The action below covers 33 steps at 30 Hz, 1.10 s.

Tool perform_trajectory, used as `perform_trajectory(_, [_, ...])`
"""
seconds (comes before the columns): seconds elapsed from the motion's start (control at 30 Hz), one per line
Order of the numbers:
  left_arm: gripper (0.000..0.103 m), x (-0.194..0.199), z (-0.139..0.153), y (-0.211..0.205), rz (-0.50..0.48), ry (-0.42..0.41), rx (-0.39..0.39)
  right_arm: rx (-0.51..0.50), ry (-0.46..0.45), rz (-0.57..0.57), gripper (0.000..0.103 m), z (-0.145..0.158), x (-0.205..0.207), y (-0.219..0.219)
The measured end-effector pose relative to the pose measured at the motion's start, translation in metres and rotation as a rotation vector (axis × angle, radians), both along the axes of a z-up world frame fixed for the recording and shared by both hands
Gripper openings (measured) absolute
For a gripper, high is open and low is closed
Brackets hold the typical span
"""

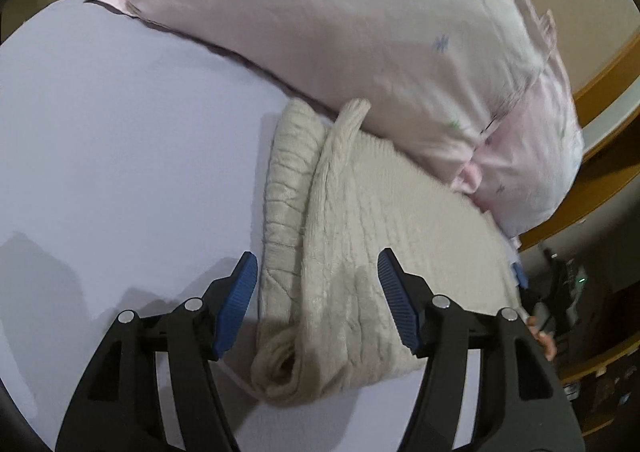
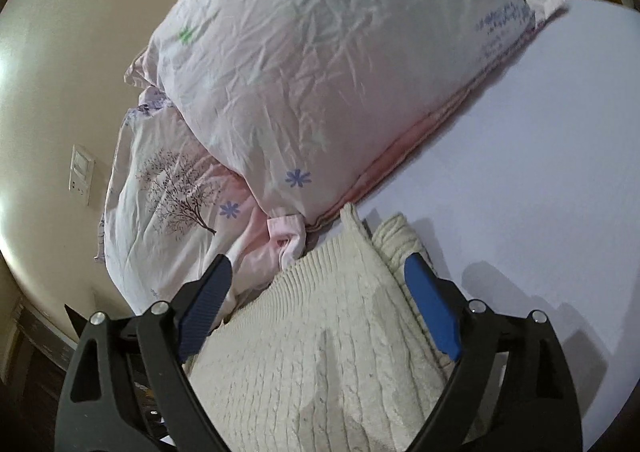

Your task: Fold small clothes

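The cream cable-knit sweater (image 1: pixel 360 244) lies folded into a compact bundle on the lilac bed sheet (image 1: pixel 120 152) — folding looks nearly done. Both the left gripper (image 1: pixel 316 304) and the right gripper (image 2: pixel 320 308) have fingers spread wide, holding nothing.

Folded sweater (image 1: pixel 360 236) on bed sheet (image 1: pixel 120 140), far end against pillow (image 1: pixel 340 20)

Dim, soft shadows — blurred, fisheye-warped edges

Pale lilac bed sheet (image 1: pixel 120 152), cream knit sweater (image 1: pixel 360 252) folded on it, pink pillow (image 1: pixel 360 32) touching
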<state>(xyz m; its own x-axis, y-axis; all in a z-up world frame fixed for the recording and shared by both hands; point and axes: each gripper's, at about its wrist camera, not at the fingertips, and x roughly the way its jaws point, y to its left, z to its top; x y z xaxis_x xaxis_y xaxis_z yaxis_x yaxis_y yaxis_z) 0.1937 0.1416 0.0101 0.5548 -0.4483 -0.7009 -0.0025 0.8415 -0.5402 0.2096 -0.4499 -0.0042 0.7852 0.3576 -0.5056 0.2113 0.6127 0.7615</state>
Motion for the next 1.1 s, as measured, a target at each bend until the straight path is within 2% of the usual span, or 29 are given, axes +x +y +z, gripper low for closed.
perform_trajectory(0.1, [0.062, 0.006, -0.002, -0.007, 0.009, -0.007, 0.008, 0.034, -0.002, -0.002, 0.088, -0.002, 0.002, 0.000])
perform_trajectory(0.13, [0.052, 0.008, -0.002, -0.008, 0.014, 0.006, -0.002, 0.044, -0.006, -0.003, 0.089, -0.001, 0.001, -0.001])
perform_trajectory(0.17, [0.034, 0.010, -0.004, -0.008, 0.030, 0.015, -0.018, 0.053, -0.009, -0.002, 0.089, -0.001, 0.000, -0.002])
perform_trajectory(0.2, [0.024, 0.014, -0.010, -0.007, 0.038, 0.046, -0.072, 0.060, -0.010, 0.000, 0.090, -0.001, 0.000, -0.002])
perform_trajectory(0.23, [0.020, 0.016, -0.021, 0.000, 0.064, 0.078, -0.193, 0.072, -0.013, 0.008, 0.090, -0.001, 0.000, -0.002])
perform_trajectory(0.3, [0.017, 0.019, -0.029, 0.010, 0.109, 0.115, -0.329, 0.086, -0.017, 0.019, 0.090, 0.000, 0.000, -0.001])
perform_trajectory(0.33, [0.016, 0.018, -0.029, 0.014, 0.131, 0.114, -0.434, 0.091, -0.018, 0.026, 0.090, 0.000, 0.001, -0.001])
perform_trajectory(0.4, [0.015, 0.016, -0.009, 0.004, 0.098, 0.047, -0.507, 0.096, -0.024, 0.031, 0.090, 0.002, 0.000, -0.003])
perform_trajectory(0.43, [0.015, 0.016, 0.002, -0.004, 0.074, 0.020, -0.506, 0.101, -0.030, 0.030, 0.090, 0.004, 0.000, -0.005])
perform_trajectory(0.47, [0.015, 0.018, 0.025, -0.027, 0.017, -0.032, -0.501, 0.103, -0.037, 0.029, 0.090, 0.006, -0.001, -0.008])
perform_trajectory(0.53, [0.015, 0.021, 0.050, -0.062, -0.067, -0.083, -0.511, 0.083, -0.048, 0.025, 0.090, 0.010, -0.004, -0.012])
perform_trajectory(0.6, [0.015, 0.029, 0.072, -0.121, -0.194, -0.127, -0.527, 0.049, -0.057, -0.009, 0.090, 0.017, -0.009, -0.021])
perform_trajectory(0.67, [0.015, 0.040, 0.078, -0.188, -0.312, -0.139, -0.543, 0.021, -0.073, -0.033, 0.090, 0.023, -0.013, -0.028])
perform_trajectory(0.73, [0.016, 0.051, 0.070, -0.246, -0.381, -0.108, -0.518, -0.029, -0.072, -0.044, 0.090, 0.028, -0.014, -0.031])
perform_trajectory(0.8, [0.018, 0.068, 0.046, -0.315, -0.480, 0.011, -0.455, -0.094, -0.052, -0.047, 0.090, 0.032, -0.013, -0.033])
perform_trajectory(0.87, [0.019, 0.073, 0.029, -0.347, -0.538, 0.109, -0.456, -0.104, -0.025, -0.034, 0.091, 0.030, -0.010, -0.038])
perform_trajectory(0.93, [0.019, 0.070, 0.030, -0.348, -0.593, 0.099, -0.573, -0.067, -0.007, -0.014, 0.097, 0.026, -0.009, -0.042])
perform_trajectory(1.0, [0.022, 0.062, 0.050, -0.319, -0.558, -0.027, -0.547, -0.018, 0.024, 0.028, 0.100, 0.020, -0.004, -0.044])
perform_trajectory(1.03, [0.038, 0.059, 0.058, -0.303, -0.520, -0.080, -0.513, -0.001, 0.040, 0.053, 0.101, 0.018, -0.001, -0.043])
perform_trajectory(1.07, [0.056, 0.054, 0.064, -0.279, -0.450, -0.127, -0.442, 0.013, 0.062, 0.087, 0.101, 0.015, 0.002, -0.040])
perform_trajectory(1.1, [0.062, 0.051, 0.066, -0.260, -0.381, -0.151, -0.356, 0.026, 0.098, 0.133, 0.101, 0.010, 0.008, -0.035])
